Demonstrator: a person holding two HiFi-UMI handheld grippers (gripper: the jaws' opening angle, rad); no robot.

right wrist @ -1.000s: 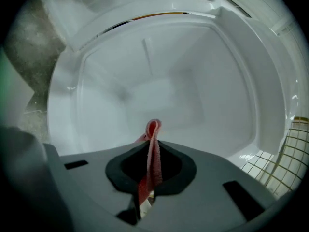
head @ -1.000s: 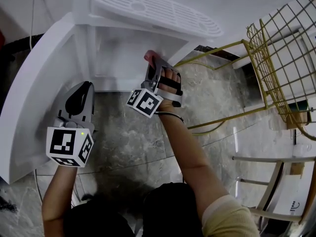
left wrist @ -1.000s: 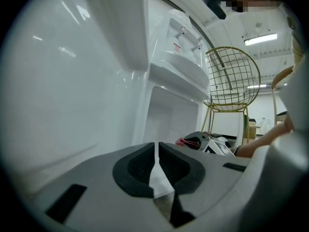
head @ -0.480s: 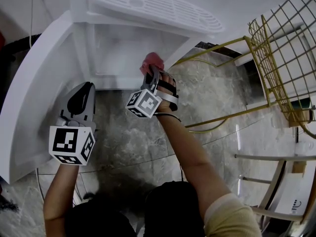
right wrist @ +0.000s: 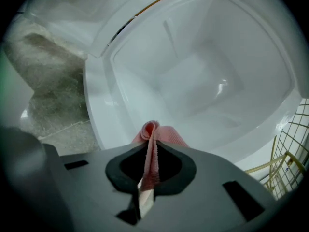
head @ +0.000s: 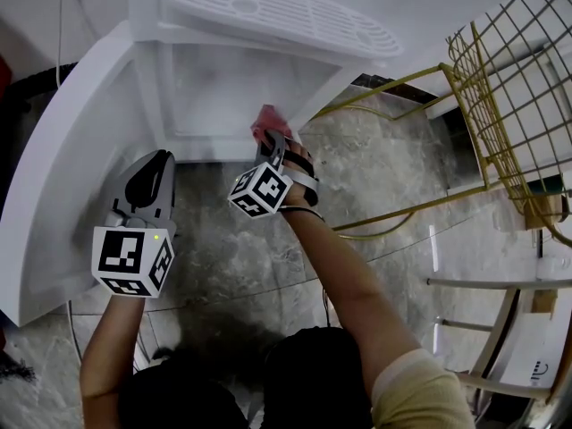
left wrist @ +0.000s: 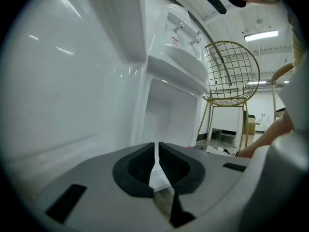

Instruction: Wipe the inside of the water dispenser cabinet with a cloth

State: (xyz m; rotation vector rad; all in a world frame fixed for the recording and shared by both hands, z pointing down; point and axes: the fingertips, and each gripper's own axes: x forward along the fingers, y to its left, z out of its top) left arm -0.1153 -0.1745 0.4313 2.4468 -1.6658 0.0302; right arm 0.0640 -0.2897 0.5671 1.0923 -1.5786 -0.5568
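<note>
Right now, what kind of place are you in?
Probably an office or showroom, though I can't be sure. There's a white water dispenser with its cabinet open, a gold wire chair on a stone-patterned floor, and long ceiling strip lights.

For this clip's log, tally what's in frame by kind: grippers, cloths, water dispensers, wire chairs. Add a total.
Grippers: 2 (left gripper, shut and empty; right gripper, shut on the cloth)
Cloths: 1 (pink cloth)
Water dispensers: 1 (white water dispenser, cabinet open)
Wire chairs: 1 (yellow wire chair)
Total: 5
</note>
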